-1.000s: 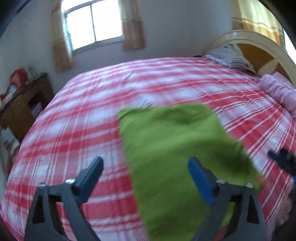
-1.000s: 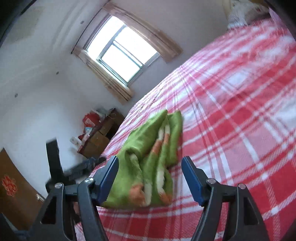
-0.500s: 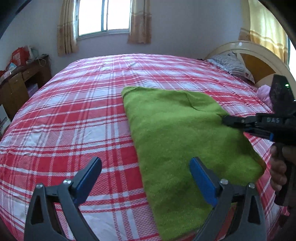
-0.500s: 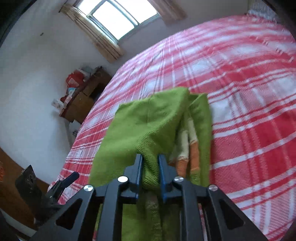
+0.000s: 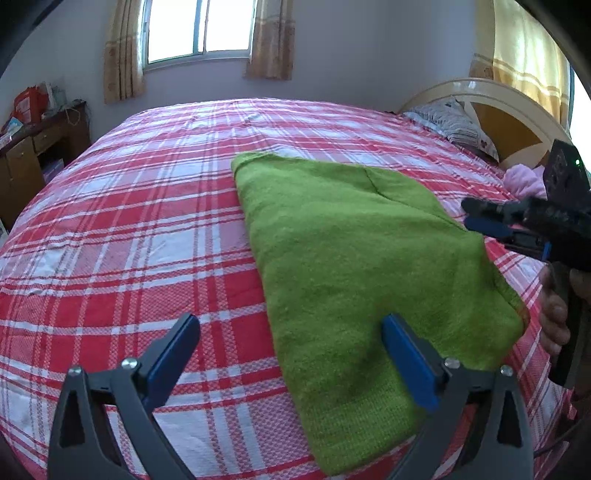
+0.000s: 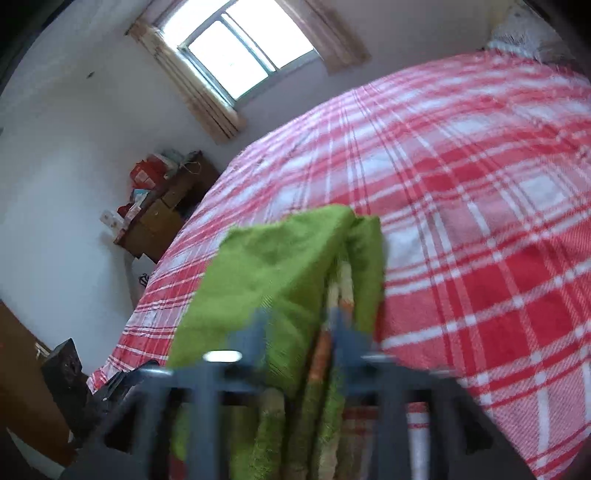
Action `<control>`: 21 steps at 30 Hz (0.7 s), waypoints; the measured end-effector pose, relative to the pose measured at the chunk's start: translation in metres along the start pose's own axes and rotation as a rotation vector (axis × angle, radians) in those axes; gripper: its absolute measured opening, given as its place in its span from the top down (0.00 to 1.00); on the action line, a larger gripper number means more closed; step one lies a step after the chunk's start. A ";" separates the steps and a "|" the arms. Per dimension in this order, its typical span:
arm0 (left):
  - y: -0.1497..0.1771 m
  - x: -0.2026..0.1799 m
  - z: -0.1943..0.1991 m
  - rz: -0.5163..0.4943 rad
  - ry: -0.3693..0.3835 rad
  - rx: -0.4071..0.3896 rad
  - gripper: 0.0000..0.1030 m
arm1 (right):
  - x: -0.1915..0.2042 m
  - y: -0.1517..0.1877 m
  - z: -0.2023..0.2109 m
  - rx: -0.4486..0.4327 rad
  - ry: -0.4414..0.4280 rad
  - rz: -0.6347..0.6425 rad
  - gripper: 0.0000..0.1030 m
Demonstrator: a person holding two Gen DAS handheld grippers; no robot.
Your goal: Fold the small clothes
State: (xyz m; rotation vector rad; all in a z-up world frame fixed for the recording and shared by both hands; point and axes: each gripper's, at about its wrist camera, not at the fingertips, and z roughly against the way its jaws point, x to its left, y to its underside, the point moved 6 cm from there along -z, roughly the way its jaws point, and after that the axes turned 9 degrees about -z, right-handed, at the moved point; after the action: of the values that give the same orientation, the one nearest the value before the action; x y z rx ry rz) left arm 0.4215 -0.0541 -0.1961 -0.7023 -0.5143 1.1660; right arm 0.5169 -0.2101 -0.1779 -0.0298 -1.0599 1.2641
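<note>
While both jaws gape, the green garment (image 5: pixel 351 258) lies lengthwise toward, seemingly, the window (image 5: pixel 201 29).

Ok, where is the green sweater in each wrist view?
Left wrist: green sweater lies folded on the bed, centre-right, past the left gripper.
Right wrist: it fills the lower centre, blurred.
Shared landmark: the window above the far edge of the bed.

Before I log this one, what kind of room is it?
A bedroom, most likely: a large bed with a red-and-white plaid cover, a curved cream headboard with a patterned pillow, and a curtained window.
</note>
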 end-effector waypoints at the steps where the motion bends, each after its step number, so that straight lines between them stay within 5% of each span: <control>1: 0.000 0.001 0.000 0.008 0.001 -0.002 0.01 | 0.003 -0.003 0.000 -0.014 0.004 0.010 0.37; 6: -0.004 -0.001 0.000 0.018 -0.011 -0.008 0.01 | -0.002 -0.014 -0.030 0.061 0.012 -0.008 0.40; 7: -0.004 -0.001 0.000 0.021 -0.009 -0.007 0.01 | -0.006 -0.011 -0.041 0.105 0.023 -0.019 0.52; 8: -0.004 -0.001 0.000 0.022 -0.008 -0.005 0.01 | -0.010 -0.008 -0.051 0.143 0.048 -0.019 0.84; 14: -0.010 -0.005 0.003 0.004 0.005 -0.008 0.01 | 0.002 -0.022 -0.017 0.030 0.045 0.044 0.88; 17: -0.009 -0.014 -0.005 -0.023 0.025 0.015 0.00 | -0.016 -0.025 -0.022 0.039 0.127 0.054 0.88; 19: -0.007 -0.018 -0.011 -0.031 0.013 0.027 0.00 | -0.034 -0.016 -0.043 0.121 0.146 0.022 0.87; 20: -0.007 -0.019 -0.012 -0.032 0.014 0.032 0.00 | -0.041 -0.016 -0.044 0.099 0.137 0.011 0.82; 21: -0.007 -0.019 -0.010 -0.029 0.014 0.031 0.00 | -0.043 -0.018 -0.041 0.072 0.139 0.007 0.65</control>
State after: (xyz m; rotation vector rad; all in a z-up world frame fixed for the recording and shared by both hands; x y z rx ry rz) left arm 0.4267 -0.0758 -0.1983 -0.6740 -0.4925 1.1389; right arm 0.5604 -0.2292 -0.2179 -0.0660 -0.8952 1.2867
